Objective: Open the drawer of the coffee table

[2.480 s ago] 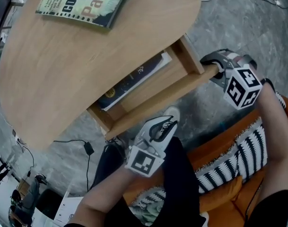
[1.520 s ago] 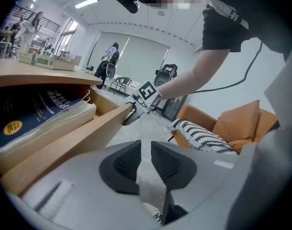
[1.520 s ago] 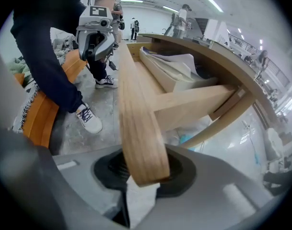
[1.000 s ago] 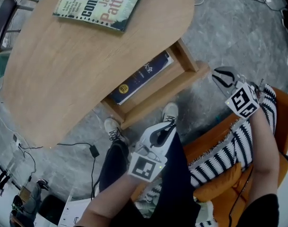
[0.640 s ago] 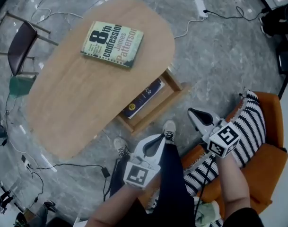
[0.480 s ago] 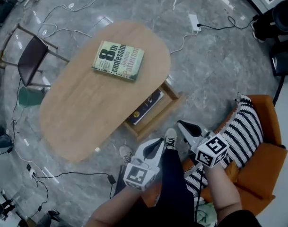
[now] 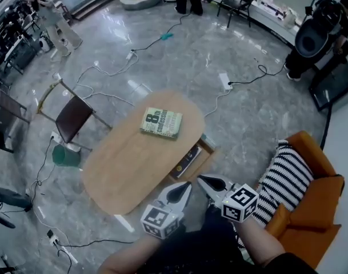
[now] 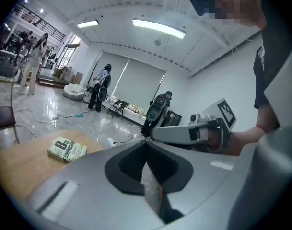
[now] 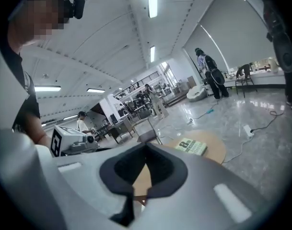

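We judge the opening done: the drawer stands pulled out of the counter well below us. Our left gripper and right gripper hang apart from it, fingers closed, empty; nothing more needs pulling.

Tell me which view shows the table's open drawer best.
Head view: the drawer juts from the coffee table, a dark book inside. In the gripper views, the left tongs and right tongs hide it; only tabletop shows.
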A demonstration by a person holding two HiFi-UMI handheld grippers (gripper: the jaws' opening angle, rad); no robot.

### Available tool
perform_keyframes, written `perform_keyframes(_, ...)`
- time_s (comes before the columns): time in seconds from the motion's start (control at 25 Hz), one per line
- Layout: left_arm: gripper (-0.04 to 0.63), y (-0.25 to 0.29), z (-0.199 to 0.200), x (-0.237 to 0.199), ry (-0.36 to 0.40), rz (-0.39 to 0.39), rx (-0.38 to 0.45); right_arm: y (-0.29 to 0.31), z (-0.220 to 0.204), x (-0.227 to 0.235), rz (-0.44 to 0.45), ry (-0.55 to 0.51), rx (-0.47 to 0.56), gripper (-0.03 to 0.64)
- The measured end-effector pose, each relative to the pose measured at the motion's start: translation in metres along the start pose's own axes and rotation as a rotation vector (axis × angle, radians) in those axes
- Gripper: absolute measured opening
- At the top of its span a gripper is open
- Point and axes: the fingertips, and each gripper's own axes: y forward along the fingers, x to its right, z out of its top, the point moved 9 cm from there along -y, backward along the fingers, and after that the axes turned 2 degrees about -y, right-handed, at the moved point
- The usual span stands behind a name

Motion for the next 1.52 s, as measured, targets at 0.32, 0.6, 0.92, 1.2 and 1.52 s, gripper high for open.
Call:
perform_keyframes(0.32, 0.003, -0.066, 0.041, 0.027, 0.06, -0.033, 0.004, -0.028, 0.026, -0.084, 0.022, -0.055, 0.054, 0.002)
perform_keyframes(0.6, 0.003, -0.1, 0.052, 0.03, 0.051, -0.012, 0.036, -0.038, 0.02, -0.124, 0.027, -0.093, 0.02, 0.002)
perform_keyframes(0.92, 0.003, -0.118, 0.047, 0.039, 0.09, -0.079, 0.004, -0.043, 0.002, -0.143, 0.0, -0.085, 0.016, 0.002)
perform_keyframes(1.2, 0.003, -0.122, 0.033, 0.034, 0.094, -0.104, -0.025, -0.037, -0.014, -0.147, -0.008, -0.051, 0.02, 0.002)
perform_keyframes(1.52, 0.003, -0.12, 0.036, 0.037, 0.093, -0.12, 0.0, -0.041, -0.014, -0.147, -0.011, -0.055, 0.019, 0.002)
